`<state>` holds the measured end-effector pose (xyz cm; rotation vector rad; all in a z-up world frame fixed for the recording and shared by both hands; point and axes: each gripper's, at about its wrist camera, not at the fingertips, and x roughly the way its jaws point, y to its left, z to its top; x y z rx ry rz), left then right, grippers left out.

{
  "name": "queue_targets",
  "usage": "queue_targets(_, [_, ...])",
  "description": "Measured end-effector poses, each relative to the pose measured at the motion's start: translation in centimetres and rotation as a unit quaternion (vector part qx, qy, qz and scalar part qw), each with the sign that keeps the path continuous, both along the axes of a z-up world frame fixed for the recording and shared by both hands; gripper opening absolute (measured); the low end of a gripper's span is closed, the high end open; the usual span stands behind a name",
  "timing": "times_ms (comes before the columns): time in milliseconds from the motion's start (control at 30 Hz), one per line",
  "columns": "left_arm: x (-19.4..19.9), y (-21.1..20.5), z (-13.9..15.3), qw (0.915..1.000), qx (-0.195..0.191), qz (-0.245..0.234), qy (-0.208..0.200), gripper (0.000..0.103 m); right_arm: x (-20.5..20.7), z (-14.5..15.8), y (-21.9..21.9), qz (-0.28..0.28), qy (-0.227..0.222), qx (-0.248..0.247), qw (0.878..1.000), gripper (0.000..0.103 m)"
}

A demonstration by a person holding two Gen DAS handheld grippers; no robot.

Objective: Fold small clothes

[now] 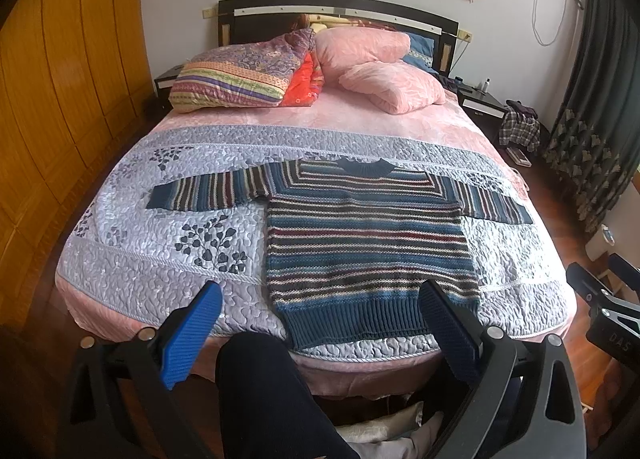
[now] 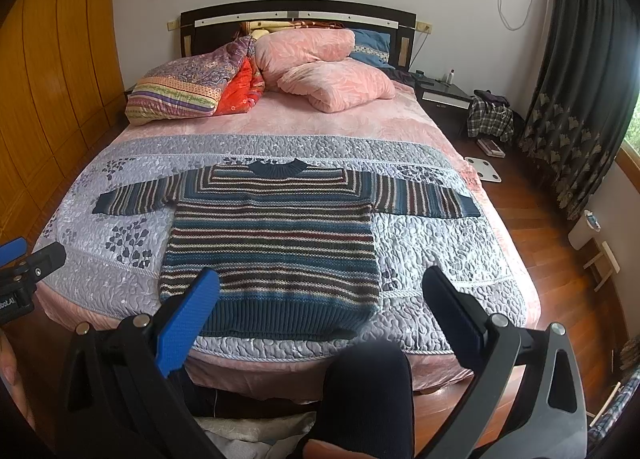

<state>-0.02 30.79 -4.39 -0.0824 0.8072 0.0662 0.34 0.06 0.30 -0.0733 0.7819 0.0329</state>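
Sweater (image 1: pixel 360 235), one, flat on bed (image 1: pixel 120 259), sleeves spread; left tongs (image 1: pixel 320 323), right tongs (image 2: pixel 320 311) both apart, empty.

Striped knit sweater (image 1: pixel 366 235) — flat, sleeves outspread.

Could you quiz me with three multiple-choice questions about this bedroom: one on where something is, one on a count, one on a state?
1. Where does the striped sweater lie?
A. on the floor
B. flat on the grey quilt at the foot of the bed
C. over the pillows

2. How many small lamps hang on the wall above the headboard?
A. two
B. four
C. none

3. How do the left gripper and right gripper stand?
A. both shut on the sweater
B. one open, one shut
C. both open, holding nothing

Answers: B, the sweater is spread out on the quilt, sleeves outstretched; A, one lamp either side; C, each pair of fingers is wide apart with nothing between.
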Motion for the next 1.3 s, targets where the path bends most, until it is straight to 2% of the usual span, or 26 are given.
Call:
queue_targets(667, [0.1, 0.2, -0.2, 1.0, -0.001, 0.001, 0.001, 0.099, 0.2, -0.1, -0.1, 0.0, 0.004, 0.0, 1.0, 0.1])
queue_targets(967, [1.1, 0.2, -1.4, 1.0, 0.001, 0.006, 0.003, 0.099, 1.1, -1.7, -0.7, -0.005, 0.011, -0.003, 1.0, 0.1])
queue_targets(1067, [2.2, 0.1, -2.4, 0.9995, -0.027, -0.013, -0.01, 0.099, 2.2, -2.4, -1.7, 0.003, 0.002, 0.015, 1.0, 0.1])
queue_targets(1100, [3.0, 0.5, -3.0, 0.9985, -0.048, -0.022, -0.015, 0.099, 3.3, -3.4, -3.0, 0.029, -0.001, 0.056, 0.998, 0.1])
queue_targets(1167, [4.1, 0.9, -4.2, 0.994, -0.097, -0.045, -0.023, 0.099, 5.1, -5.0, -5.2, 0.032, 0.01, 0.113, 0.993, 0.1])
queue_targets(1200, [5.0, 1.3, -5.0, 0.9893, -0.13, -0.059, -0.028, 0.099, 6.2, -5.9, -6.4, 0.018, 0.021, 0.13, 0.991, 0.1])
queue_targets(1233, [5.8, 1.6, -5.7, 0.9875, -0.144, -0.059, -0.024, 0.099, 7.8, -7.4, -8.3, -0.003, 0.037, 0.139, 0.99, 0.1])
queue_targets(1300, [7.8, 1.8, -7.0, 0.9881, -0.143, -0.054, -0.012, 0.099, 10.6, -9.9, -11.9, -0.033, 0.056, 0.153, 0.986, 0.1])
